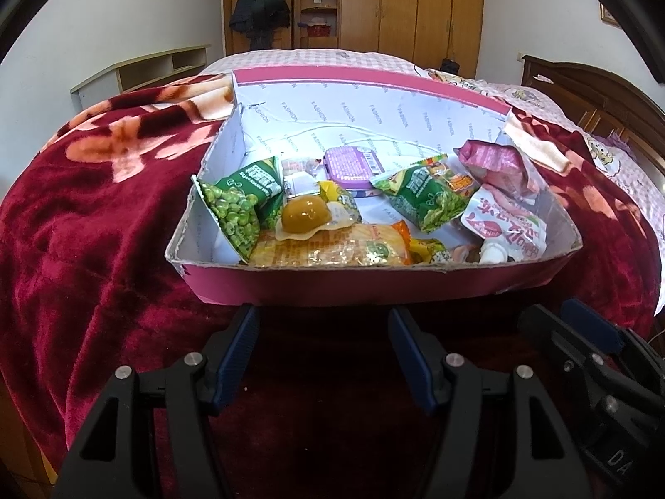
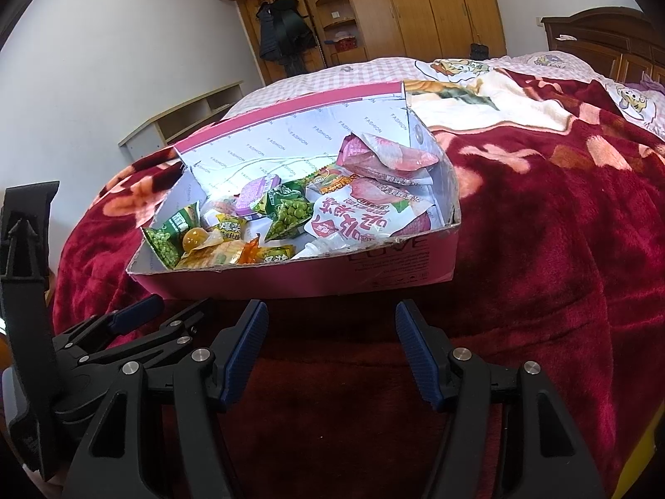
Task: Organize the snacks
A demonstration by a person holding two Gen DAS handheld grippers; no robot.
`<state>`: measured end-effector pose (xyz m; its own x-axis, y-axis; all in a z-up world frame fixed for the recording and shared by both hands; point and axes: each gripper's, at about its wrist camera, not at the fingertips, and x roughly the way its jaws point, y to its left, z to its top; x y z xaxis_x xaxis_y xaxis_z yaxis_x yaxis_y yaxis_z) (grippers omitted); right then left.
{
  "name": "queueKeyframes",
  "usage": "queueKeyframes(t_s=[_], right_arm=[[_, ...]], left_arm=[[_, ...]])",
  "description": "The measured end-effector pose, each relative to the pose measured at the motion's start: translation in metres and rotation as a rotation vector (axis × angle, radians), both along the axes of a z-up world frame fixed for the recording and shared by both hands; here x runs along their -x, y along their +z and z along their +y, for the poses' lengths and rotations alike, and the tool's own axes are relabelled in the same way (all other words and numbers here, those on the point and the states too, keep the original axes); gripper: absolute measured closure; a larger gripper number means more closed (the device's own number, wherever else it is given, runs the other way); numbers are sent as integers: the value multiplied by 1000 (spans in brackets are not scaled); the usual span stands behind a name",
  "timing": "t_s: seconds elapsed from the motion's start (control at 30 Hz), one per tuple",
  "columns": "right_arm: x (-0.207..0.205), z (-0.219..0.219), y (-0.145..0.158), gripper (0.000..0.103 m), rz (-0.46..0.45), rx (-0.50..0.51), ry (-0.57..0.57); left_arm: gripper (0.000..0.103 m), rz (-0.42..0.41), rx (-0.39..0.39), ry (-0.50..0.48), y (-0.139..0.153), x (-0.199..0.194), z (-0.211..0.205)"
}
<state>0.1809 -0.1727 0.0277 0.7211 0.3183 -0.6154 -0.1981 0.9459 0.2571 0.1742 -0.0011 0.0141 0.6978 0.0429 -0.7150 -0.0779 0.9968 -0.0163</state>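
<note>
A pink cardboard box (image 1: 332, 287) with a white lining sits on a red blanket on the bed; it also shows in the right wrist view (image 2: 374, 274). Inside lie several snacks: green pea packets (image 1: 232, 208) (image 2: 291, 214), a yellow jelly cup (image 1: 305, 216) (image 2: 195, 238), a purple jelly cup (image 1: 351, 164) (image 2: 255, 191), pink pouches (image 1: 498, 162) (image 2: 382, 154) and a white and red pouch (image 1: 503, 220) (image 2: 361, 218). My left gripper (image 1: 324, 320) is open and empty just in front of the box. My right gripper (image 2: 330, 316) is open and empty, also in front of the box.
The red floral blanket (image 1: 104, 216) (image 2: 561, 216) covers the bed around the box. A pink checked sheet (image 1: 316, 60) lies behind. A wooden wardrobe (image 1: 415, 4) and a low shelf (image 1: 137, 70) stand against the far wall. The right gripper's side (image 1: 590, 357) shows at the left view's edge.
</note>
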Motion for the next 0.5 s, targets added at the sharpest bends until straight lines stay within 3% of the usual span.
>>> queueKeyframes(t_s=[0.5], right_arm=[[0,1,0,37,-1,0,-1]], left_arm=[[35,1,0,-2,0,0,-1]])
